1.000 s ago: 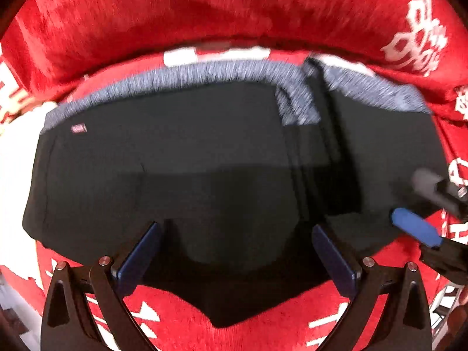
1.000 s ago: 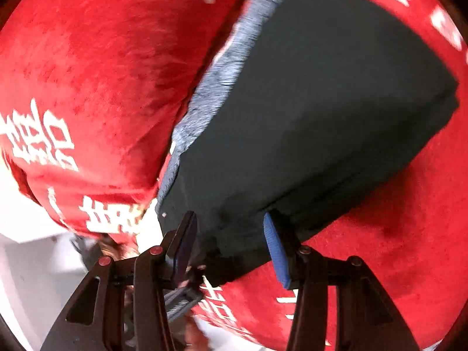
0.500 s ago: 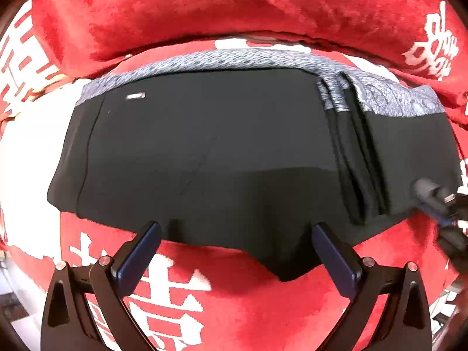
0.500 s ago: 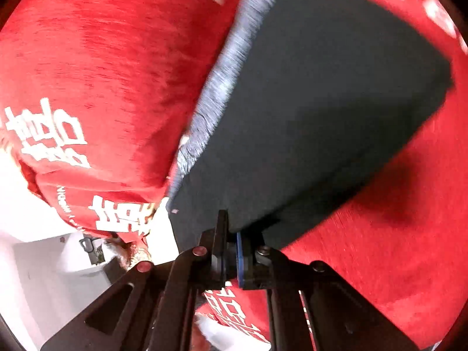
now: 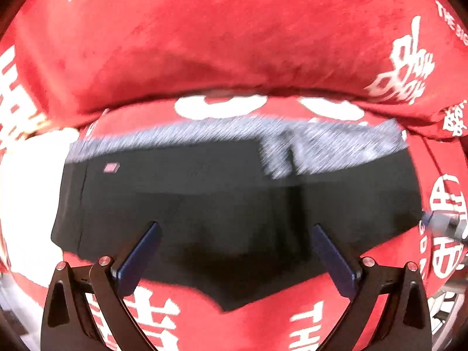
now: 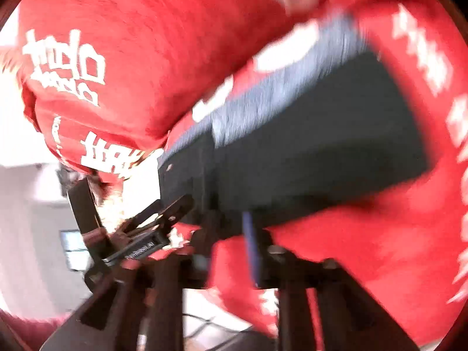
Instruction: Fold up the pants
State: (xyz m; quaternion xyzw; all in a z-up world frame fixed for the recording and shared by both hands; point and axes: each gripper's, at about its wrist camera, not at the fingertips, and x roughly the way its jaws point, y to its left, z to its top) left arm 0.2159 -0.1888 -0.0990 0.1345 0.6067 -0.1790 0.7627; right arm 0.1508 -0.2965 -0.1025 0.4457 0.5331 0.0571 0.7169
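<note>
Folded black pants (image 5: 204,204) with a grey waistband (image 5: 336,146) lie on a red blanket (image 5: 234,44). My left gripper (image 5: 234,251) is open, its blue pads (image 5: 140,260) just above the near edge of the pants, holding nothing. In the right wrist view the pants (image 6: 307,152) stretch away from my right gripper (image 6: 231,234), whose fingers stand a little apart at the pants' near edge; the view is blurred. The right gripper's tip (image 5: 444,225) shows at the far right of the left wrist view.
The red blanket with white lettering (image 5: 409,67) bulges up behind the pants like a cushion (image 6: 131,58). A white floor or wall (image 6: 29,204) and dark hardware (image 6: 122,234) lie past the blanket's edge on the left.
My right gripper, shut on the pants' edge half a second ago, has opened slightly and swung round. The left gripper has stayed open and moved closer to the pants.
</note>
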